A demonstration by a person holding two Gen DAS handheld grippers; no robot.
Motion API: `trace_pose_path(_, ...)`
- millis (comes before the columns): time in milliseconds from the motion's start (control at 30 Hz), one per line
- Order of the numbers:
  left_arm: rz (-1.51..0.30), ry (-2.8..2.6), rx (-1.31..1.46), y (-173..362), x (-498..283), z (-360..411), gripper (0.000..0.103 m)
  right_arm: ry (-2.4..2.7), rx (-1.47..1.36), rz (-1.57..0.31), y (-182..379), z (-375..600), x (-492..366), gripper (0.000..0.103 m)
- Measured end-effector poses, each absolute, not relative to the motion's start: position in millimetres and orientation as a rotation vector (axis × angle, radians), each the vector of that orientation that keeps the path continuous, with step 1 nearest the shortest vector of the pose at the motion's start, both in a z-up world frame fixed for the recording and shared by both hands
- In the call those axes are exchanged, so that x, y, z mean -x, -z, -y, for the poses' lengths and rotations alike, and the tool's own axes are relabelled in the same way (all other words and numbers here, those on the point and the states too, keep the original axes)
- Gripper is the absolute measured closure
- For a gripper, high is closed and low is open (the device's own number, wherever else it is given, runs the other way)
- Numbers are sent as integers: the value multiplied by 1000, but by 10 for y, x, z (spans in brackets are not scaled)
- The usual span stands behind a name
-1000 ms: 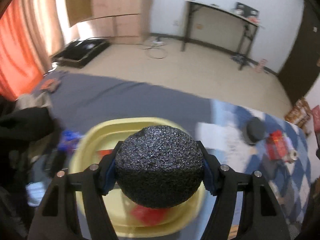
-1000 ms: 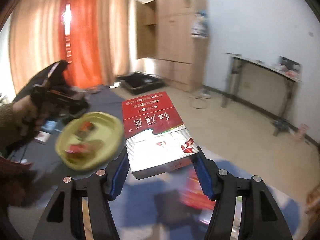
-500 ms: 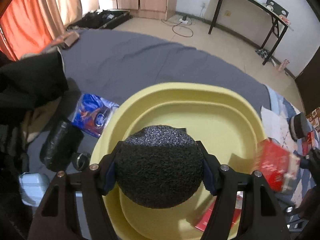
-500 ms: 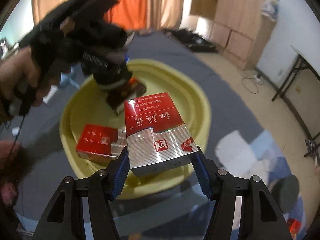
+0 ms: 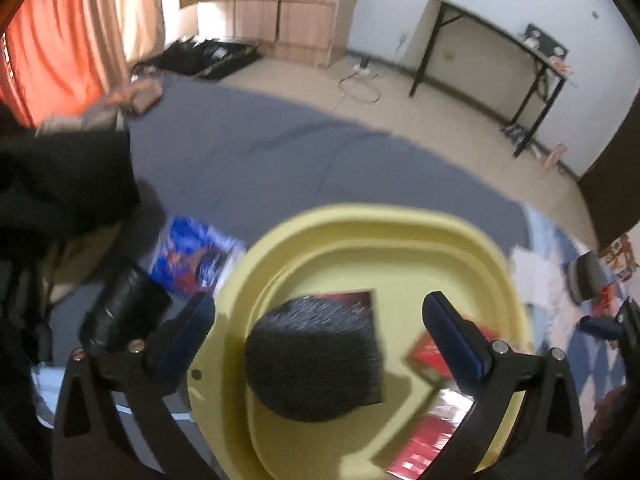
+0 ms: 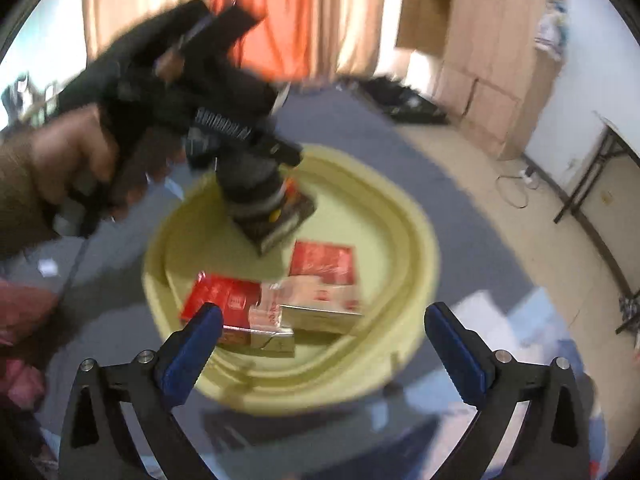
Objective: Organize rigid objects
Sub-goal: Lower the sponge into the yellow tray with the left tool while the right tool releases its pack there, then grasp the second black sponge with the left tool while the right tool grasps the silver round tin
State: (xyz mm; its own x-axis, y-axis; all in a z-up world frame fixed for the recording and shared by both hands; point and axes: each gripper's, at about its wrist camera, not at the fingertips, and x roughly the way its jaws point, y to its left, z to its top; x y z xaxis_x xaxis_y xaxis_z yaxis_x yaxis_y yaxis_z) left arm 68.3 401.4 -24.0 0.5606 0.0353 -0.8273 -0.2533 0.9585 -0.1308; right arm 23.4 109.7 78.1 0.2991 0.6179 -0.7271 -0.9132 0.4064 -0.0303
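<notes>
A yellow basin (image 5: 400, 232) lies on a grey cloth, also in the right wrist view (image 6: 416, 248). My left gripper (image 5: 320, 320) is open above it, and a black foam ball (image 5: 316, 360) sits blurred between the spread fingers, over a dark box. My right gripper (image 6: 320, 332) is open and empty over the basin's near rim. Red cigarette packs (image 6: 320, 264) lie in the basin, one (image 6: 236, 308) close to my right gripper's left finger. In the right wrist view the left gripper (image 6: 256, 176) hangs over the basin's far side.
A blue packet (image 5: 192, 260) and a black bundle (image 5: 120, 312) lie left of the basin. Dark clothes (image 5: 60, 180) are piled at far left. A black round object (image 5: 588, 280) and red items lie on the blue checked cloth at right. A black table (image 5: 500, 48) stands by the wall.
Both grippers opened. The left let go of the black foam ball over the basin. The right let go of the red and silver pack, which now lies in the basin.
</notes>
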Motion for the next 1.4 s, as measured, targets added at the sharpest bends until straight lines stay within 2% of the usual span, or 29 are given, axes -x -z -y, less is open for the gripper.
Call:
trace_pose_path(200, -891, -76, 178, -378, -782, -3430, 0, -852, 347, -632, -1527, 220, -443, 0)
trace_pose_path(400, -891, 47, 164, -621, -978, -2554, 0, -625, 282, -633, -1653, 1542, -351, 0)
trace_pose_path(567, -955, 147, 94, -437, -1131, -1617, 0, -460, 222, -704, -1228, 2467, -193, 0)
trace_pose_path(800, -1040, 165, -37, 127, -1518, -578, 0, -394, 149, -833, -382, 2994, -307, 0)
trace_pose_path(1100, -1058, 68, -50, 467, -2009, -364, 0, -476, 211, -823, 273, 2841, -782, 0)
trace_pose_path(1233, -1081, 50, -4, 653, -2131, -397, 0, -490, 198, -811, 318, 2819, -956, 2)
trace_pose_path(1300, -1100, 60, 37, 734, -2151, -421, 3, -494, 197, -804, 369, 2784, -1005, 17)
trace_pose_path(1333, -1106, 63, 50, 763, -2149, -425, 16, -498, 205, -807, 395, 2756, -1020, 19)
trace_pose_path(1367, -1114, 61, 56, 791, -2138, -424, 33, -502, 218, -805, 401, 2733, -1012, 28)
trace_pose_path(1400, -1116, 52, 47, 815, -2123, -412, 34, -520, 234, -796, 417, 2690, -997, 41)
